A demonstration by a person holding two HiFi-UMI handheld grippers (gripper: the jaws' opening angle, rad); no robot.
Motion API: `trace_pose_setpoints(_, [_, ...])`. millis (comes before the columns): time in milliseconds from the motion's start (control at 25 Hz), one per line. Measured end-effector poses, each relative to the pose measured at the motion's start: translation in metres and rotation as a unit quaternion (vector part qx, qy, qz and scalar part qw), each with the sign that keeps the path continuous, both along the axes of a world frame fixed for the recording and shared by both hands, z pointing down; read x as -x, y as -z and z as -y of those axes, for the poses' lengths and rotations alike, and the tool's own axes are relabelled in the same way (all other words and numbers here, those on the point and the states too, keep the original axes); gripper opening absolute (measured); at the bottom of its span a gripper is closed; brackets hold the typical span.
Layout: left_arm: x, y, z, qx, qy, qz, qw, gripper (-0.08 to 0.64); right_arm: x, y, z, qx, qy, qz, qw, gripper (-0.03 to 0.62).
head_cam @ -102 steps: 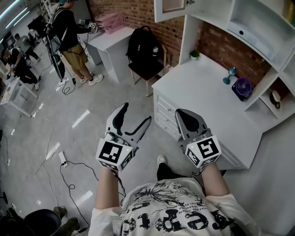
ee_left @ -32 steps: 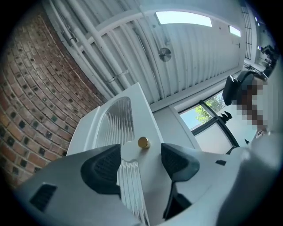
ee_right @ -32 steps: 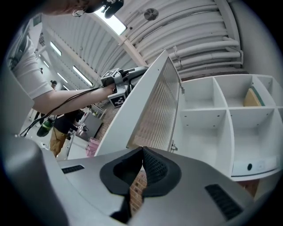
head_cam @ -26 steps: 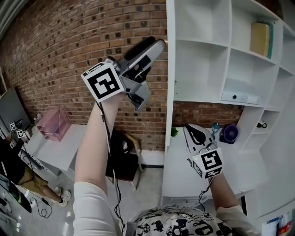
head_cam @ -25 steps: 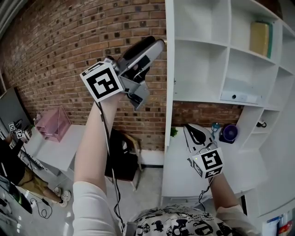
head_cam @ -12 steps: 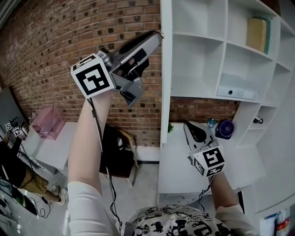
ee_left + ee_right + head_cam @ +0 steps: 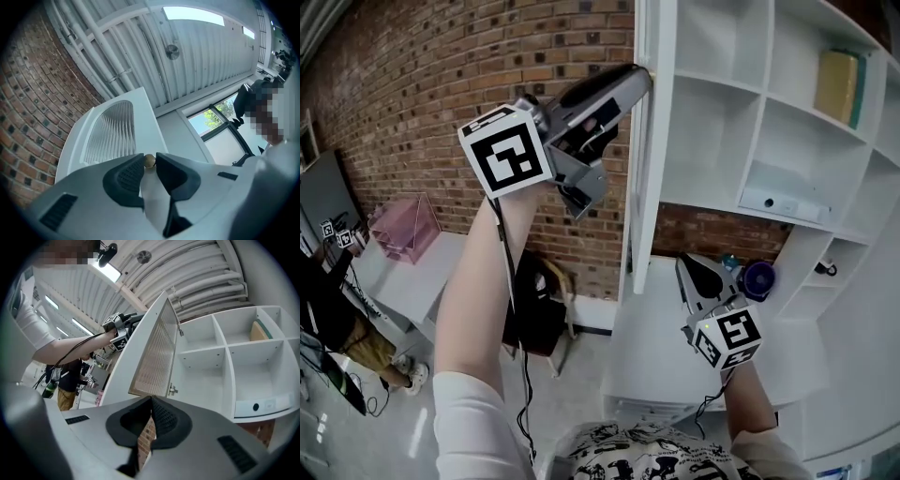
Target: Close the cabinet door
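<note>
My left gripper, jaws just closing, grips the small round brass knob of the white ribbed-glass cabinet door. The door stands ajar, upright, with the white cabinet to its right. Right gripper hangs lower, shut, empty.

One cabinet door with one knob; one pink basket; one purple fan; one yellow book; one black backpack.

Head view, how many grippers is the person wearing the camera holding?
2. The left gripper is raised at the cabinet door, its jaws just closed on the knob; the right gripper hangs lower, shut and empty, above the white desk. Neither is hidden.
</note>
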State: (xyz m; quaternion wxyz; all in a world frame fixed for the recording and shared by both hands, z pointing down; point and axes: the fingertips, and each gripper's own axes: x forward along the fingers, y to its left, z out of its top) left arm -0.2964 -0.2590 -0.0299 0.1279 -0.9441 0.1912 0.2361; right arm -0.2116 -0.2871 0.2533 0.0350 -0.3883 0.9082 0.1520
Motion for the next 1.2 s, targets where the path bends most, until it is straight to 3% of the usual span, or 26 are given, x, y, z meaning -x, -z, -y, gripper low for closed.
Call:
trace_pose_setpoints(360, [-0.018, 0.010, -0.013, -0.002, 0.037, -0.028, 0.9989, 0.086, -0.020, 0.019, -0.012, -0.006, 0.023, -0.014, 1.000, 0.015])
trace_pose_setpoints(880, [-0.111, 0.003, 0.022, 0.012, 0.156, 0.013, 0.9876, 0.081, -0.119, 0.024, 0.015, 0.022, 0.030, -0.001, 0.999, 0.015])
trace_pose_setpoints(1200, [-0.149, 0.007, 0.040, -0.013, 0.182, 0.038, 0.9825, 0.081, -0.159, 0.040, 0.032, 0.016, 0.009, -0.015, 1.000, 0.015])
